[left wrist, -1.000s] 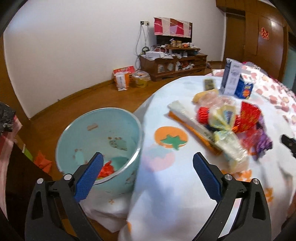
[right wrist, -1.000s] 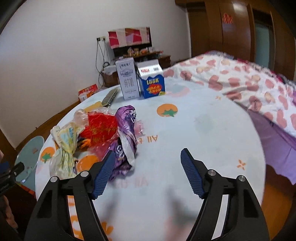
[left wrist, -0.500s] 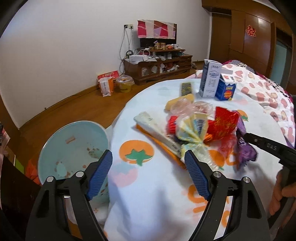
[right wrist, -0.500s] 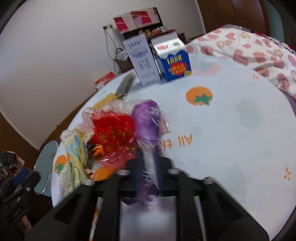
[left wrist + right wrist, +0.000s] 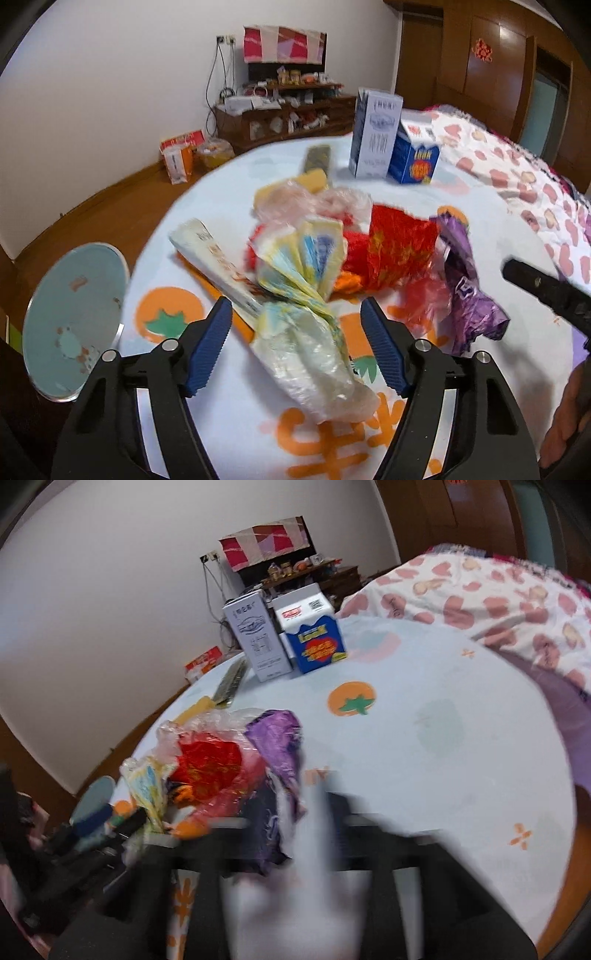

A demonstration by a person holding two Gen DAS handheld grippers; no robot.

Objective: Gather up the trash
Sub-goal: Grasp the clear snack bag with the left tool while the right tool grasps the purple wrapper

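Note:
A heap of wrappers lies on the round table [image 5: 229, 435]: a yellow and clear plastic bag [image 5: 306, 317], a red foil wrapper [image 5: 399, 247], a purple wrapper [image 5: 465, 295] and a long cream packet [image 5: 218, 258]. My left gripper [image 5: 295, 347] is open, its blue pads either side of the yellow and clear bag. My right gripper [image 5: 291, 823] is motion-blurred and looks shut on the purple wrapper [image 5: 277, 738]. A light blue bin [image 5: 70, 317] stands beside the table on the left.
Two cartons, a tall white one [image 5: 376, 136] and a blue one [image 5: 415, 158], stand at the table's far side, with a knife [image 5: 316, 162] beside them. A bed with a heart-patterned cover [image 5: 498, 594] is to the right. A wooden cabinet [image 5: 280, 110] stands against the wall.
My left gripper swung from over the bin to the wrapper heap and narrowed around the yellow bag. My right gripper moved in and closed on the purple wrapper.

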